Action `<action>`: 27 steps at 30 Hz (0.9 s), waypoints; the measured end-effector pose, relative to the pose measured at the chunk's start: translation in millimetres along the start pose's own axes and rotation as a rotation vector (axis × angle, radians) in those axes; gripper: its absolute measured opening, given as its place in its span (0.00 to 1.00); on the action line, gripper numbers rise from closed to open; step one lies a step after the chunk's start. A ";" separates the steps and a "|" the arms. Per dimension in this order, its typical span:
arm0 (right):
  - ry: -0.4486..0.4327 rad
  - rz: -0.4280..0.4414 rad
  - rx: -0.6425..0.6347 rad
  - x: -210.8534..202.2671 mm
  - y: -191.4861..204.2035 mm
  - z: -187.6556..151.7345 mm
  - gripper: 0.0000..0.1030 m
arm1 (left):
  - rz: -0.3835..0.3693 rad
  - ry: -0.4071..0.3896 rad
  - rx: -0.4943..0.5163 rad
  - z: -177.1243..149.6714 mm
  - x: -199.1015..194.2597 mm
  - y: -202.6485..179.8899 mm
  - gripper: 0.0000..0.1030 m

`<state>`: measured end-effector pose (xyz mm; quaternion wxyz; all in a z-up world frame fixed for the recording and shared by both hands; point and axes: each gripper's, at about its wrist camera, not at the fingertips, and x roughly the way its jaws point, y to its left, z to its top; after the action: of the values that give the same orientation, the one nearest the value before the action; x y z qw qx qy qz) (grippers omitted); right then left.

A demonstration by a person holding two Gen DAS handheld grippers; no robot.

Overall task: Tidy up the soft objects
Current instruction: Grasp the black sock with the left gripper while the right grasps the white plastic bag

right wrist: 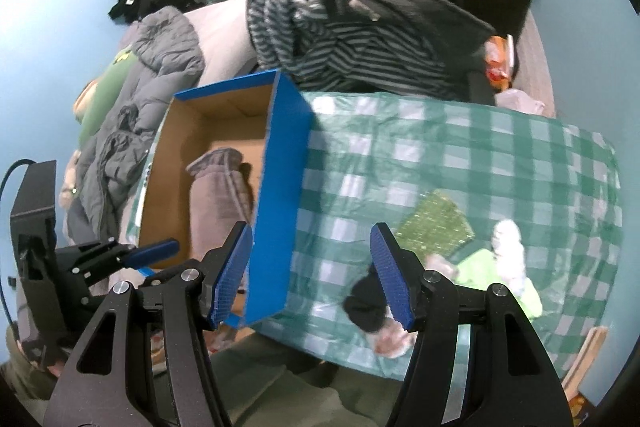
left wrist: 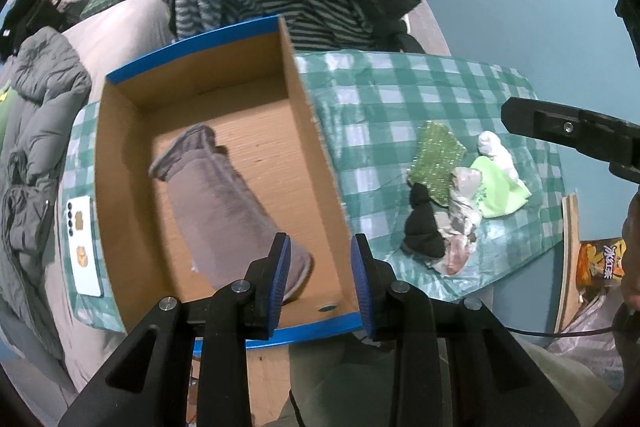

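Roughly five soft items (left wrist: 460, 187) sit bunched on the desk (left wrist: 400, 87) right of the box (left wrist: 192, 75). One grey sock (left wrist: 236, 207) lies inside the box, long axis diagonal, cuff toward far-left corner. Left gripper (left wrist: 320, 283) and right gripper (right wrist: 312, 271) both wide, empty.

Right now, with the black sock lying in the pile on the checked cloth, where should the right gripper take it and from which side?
Judging by its pose, grip the black sock at its bunched dark body, coming from above with the right gripper. That end lies bare toward the box, while pale items crowd its other side.
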<state>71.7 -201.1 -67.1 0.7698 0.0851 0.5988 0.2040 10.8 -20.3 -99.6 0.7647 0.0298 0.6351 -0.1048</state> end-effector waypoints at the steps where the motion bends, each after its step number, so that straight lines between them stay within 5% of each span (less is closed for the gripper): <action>1: -0.001 -0.006 0.006 -3.1 -5.6 -1.4 0.61 | -0.003 0.002 0.006 0.9 0.6 -3.7 0.32; 27: 0.006 -0.152 0.167 -34.7 -150.0 -23.9 0.61 | -0.032 0.057 0.057 30.0 39.2 -89.3 0.49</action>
<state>73.8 -353.7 -99.1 0.7714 0.1024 0.6209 0.0946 28.8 -117.6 -124.3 0.7435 0.0444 0.6537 -0.1339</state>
